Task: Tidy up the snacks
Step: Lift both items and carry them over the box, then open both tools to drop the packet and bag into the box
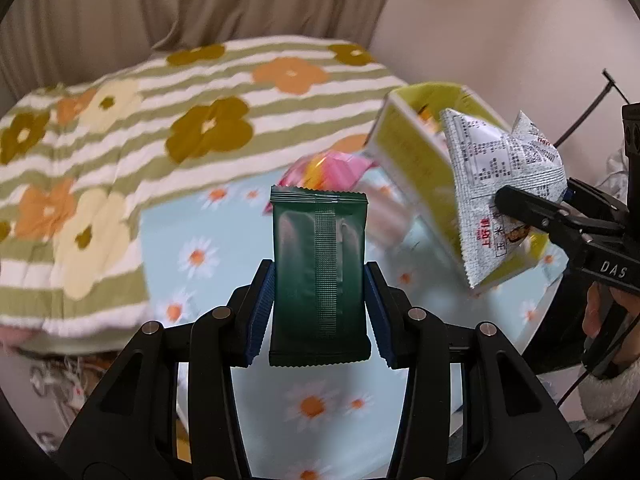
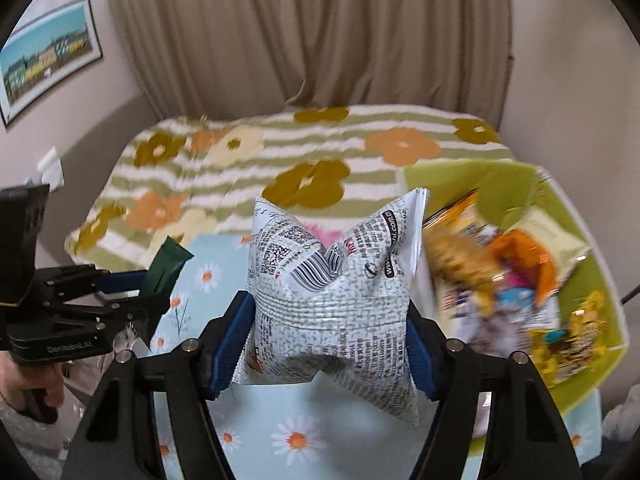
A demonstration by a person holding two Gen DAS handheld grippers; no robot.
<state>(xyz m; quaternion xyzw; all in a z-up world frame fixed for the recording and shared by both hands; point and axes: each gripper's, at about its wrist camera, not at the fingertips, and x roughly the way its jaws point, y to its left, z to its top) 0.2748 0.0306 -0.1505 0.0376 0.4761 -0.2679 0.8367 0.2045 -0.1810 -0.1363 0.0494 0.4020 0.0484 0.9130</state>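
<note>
My left gripper (image 1: 319, 280) is shut on a dark green snack packet (image 1: 319, 264), held upright above the daisy-print table (image 1: 192, 248). My right gripper (image 2: 332, 336) is shut on a puffy white printed snack bag (image 2: 332, 304), held just left of the yellow-green box (image 2: 600, 280). The box holds several bright snack packs (image 2: 500, 280). In the left wrist view the white bag (image 1: 500, 184) hangs in front of the box (image 1: 412, 160), with the right gripper (image 1: 532, 216) at the far right. In the right wrist view the left gripper (image 2: 156, 280) and green packet (image 2: 166, 264) are at the left.
A pink snack pack (image 1: 324, 168) lies on the table behind the green packet. A bed with a striped flower blanket (image 1: 120, 140) runs behind the table. Beige curtains (image 2: 312, 40) hang at the back. A framed picture (image 2: 48, 56) is on the left wall.
</note>
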